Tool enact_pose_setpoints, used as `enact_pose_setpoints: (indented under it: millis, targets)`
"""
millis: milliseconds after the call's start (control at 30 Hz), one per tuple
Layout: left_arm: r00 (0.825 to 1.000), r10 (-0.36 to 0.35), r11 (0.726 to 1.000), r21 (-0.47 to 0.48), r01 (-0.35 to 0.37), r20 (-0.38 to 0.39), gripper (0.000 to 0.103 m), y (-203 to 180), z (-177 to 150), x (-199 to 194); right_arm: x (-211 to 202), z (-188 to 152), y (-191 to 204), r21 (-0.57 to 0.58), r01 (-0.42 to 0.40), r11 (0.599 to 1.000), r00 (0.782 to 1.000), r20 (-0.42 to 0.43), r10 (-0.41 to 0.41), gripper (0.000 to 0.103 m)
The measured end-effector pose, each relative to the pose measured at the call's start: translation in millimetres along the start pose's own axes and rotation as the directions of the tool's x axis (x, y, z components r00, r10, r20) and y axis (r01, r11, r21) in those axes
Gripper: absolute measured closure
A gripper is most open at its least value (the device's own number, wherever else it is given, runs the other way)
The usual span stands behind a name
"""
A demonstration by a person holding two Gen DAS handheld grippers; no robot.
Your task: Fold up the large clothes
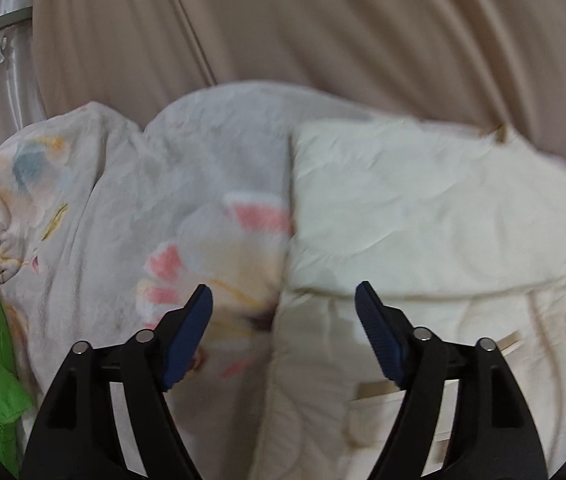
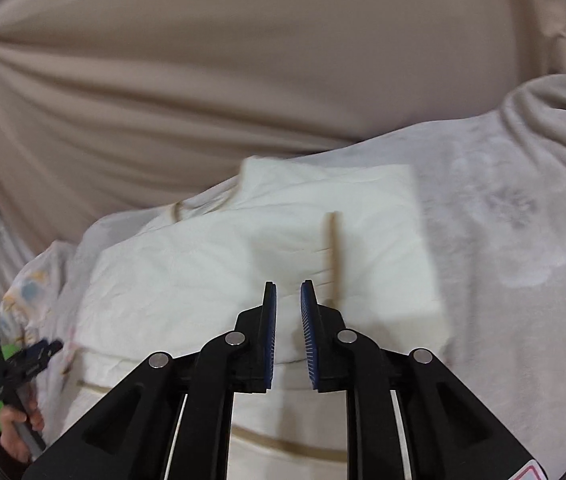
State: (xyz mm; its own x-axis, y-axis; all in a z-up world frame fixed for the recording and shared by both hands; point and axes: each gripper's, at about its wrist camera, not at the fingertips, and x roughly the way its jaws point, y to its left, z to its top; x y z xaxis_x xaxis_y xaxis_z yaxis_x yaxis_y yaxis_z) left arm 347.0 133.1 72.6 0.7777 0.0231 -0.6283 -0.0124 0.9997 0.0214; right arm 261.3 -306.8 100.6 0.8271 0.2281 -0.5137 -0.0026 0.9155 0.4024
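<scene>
Cream garment (image 2: 267,248), folded to a rectangle with tan trim (image 2: 333,256), lies on a floral quilt (image 1: 131,208) before a beige curtain (image 2: 203,80); its long axis runs across the left view. No legible writing. Left gripper (image 1: 283,300): jaws wide, empty. Right gripper (image 2: 287,292): narrow gap, nothing held.
</scene>
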Motion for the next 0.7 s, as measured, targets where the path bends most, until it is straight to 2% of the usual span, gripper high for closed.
enact_pose_setpoints:
  millis: [33,133,200,233,267,300,333,367,433,467,500,533,567,600,633,700]
  targets:
    - [0.999,-0.032,0.999,-0.011,0.032,0.009,0.022,-5.1,6.7,-2.3,7.8,-0.5,13.2,-0.018,-0.035,0.999,0.999,-0.029,0.035,0.087]
    - [0.994,-0.095,0.994,-0.048,0.097,0.045,0.021,-26.4,28.2,7.5,43.8,-10.6,54.4,-0.105,-0.097,0.99,0.99,-0.114,0.085,0.087]
    - [0.996,-0.087,0.995,-0.047,0.089,0.03,0.021,-39.2,34.9,30.6,68.8,-22.0,70.8,-0.16,-0.109,0.981,0.983,-0.167,0.082,0.087]
    - [0.998,-0.063,0.998,-0.028,0.064,0.01,0.021,-44.9,34.8,45.0,75.9,-28.0,72.8,-0.196,-0.084,0.977,0.982,-0.181,0.048,0.088]
    - [1.0,-0.009,1.0,-0.001,0.009,-0.021,0.021,-48.6,31.2,62.4,81.3,-32.6,67.4,-0.22,-0.051,0.974,0.982,-0.187,0.01,0.092]
    - [0.999,0.022,1.0,0.023,-0.021,-0.045,0.02,-48.3,25.6,75.8,84.3,-34.6,58.6,-0.233,-0.017,0.972,0.982,-0.188,-0.028,0.102]
    - [0.997,0.046,0.998,0.04,-0.043,-0.065,0.02,-43.0,18.3,85.3,84.2,-34.5,40.4,-0.217,-0.001,0.976,0.98,-0.194,-0.042,0.103]
    - [0.996,0.051,0.998,0.03,-0.049,-0.075,0.02,-35.2,10.3,87.3,77.6,-31.6,18.6,-0.175,0.005,0.985,0.979,-0.198,-0.04,0.103]
    - [0.994,0.0,0.998,-0.07,-0.007,-0.112,0.018,-3.1,0.9,80.8,50.4,-28.2,-28.1,-0.076,0.054,0.996,0.981,-0.18,-0.067,0.103]
    - [0.992,-0.034,0.993,-0.116,0.02,-0.124,0.019,12.2,-4.8,71.1,28.6,-28.9,-46.0,-0.034,0.067,0.997,0.983,-0.168,-0.072,0.099]
    - [0.99,-0.063,0.988,-0.145,0.044,-0.128,0.019,24.3,-11.4,60.7,9.2,-31.7,-57.5,-0.012,0.087,0.996,0.983,-0.16,-0.088,0.078]
    - [0.986,-0.095,0.984,-0.166,0.071,-0.139,0.016,36.8,-20.7,45.0,-16.1,-39.9,-68.0,-0.004,0.126,0.992,0.981,-0.148,-0.125,0.066]
    - [0.98,-0.126,0.98,-0.176,0.098,-0.154,0.013,45.9,-31.0,30.8,-38.3,-47.9,-73.9,-0.004,0.137,0.991,0.981,-0.142,-0.136,0.047]
    - [0.973,-0.157,0.975,-0.184,0.125,-0.168,0.006,53.6,-41.3,20.0,-61.5,-59.4,-80.3,0.004,0.127,0.992,0.983,-0.134,-0.125,0.039]
    - [0.965,-0.184,0.97,-0.193,0.148,-0.188,0.005,59.5,-55.4,6.6,-85.5,-75.8,-87.1,0.024,0.099,0.995,0.985,-0.141,-0.095,0.037]
    - [0.932,-0.26,0.954,-0.214,0.208,-0.254,0.005,67.5,-89.2,-15.1,-114.2,-110.7,-98.8,0.078,0.047,0.996,0.98,-0.195,-0.031,0.033]
